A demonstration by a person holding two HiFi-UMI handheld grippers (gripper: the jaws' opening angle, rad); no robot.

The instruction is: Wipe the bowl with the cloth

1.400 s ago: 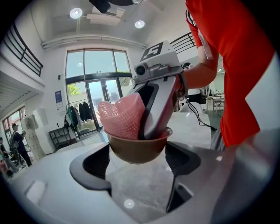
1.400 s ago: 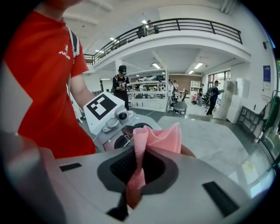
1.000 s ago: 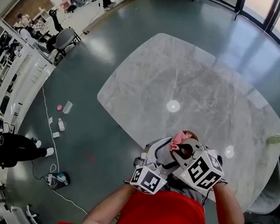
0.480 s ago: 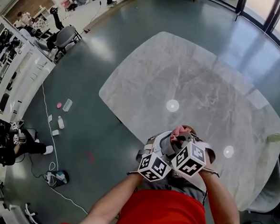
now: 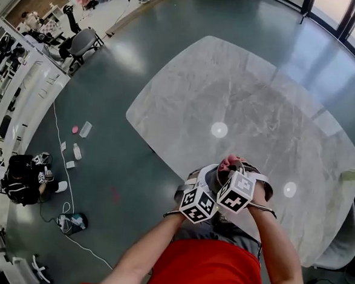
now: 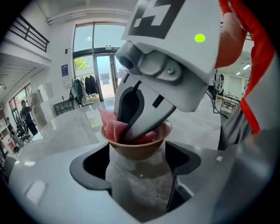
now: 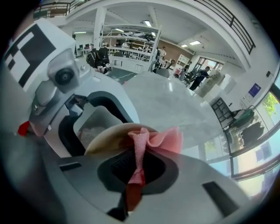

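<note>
A person in a red top (image 5: 208, 271) stands at the near edge of a pale grey marble table (image 5: 241, 100), holding both tools close together in front of the chest and above the table's edge. The left gripper (image 6: 140, 164) is clamped on the bowl (image 6: 140, 146), a small brown bowl with a paler speckled underside that sits squarely between the two dark jaws. It is lifted clear of the table with its mouth turned towards the other tool, probably so the inside is easy to reach and the bowl cannot slide about. The right gripper (image 7: 136, 170) has its jaws pinched tight on the cloth (image 7: 155, 140), a pink checked rag. A narrow twist of fabric runs down between the jaws, and the loose end fans out over the bowl's rim. Seen from the left gripper view, the right tool's jaws dip into the bowl, pressing the rag against the inner wall. The grip looks chosen to keep a wad of fabric ahead of the jaw tips, so that cloth rather than hard plastic rubs the surface. The wiping itself appears to be under way, but how much of the inside has been covered cannot be judged.
</note>
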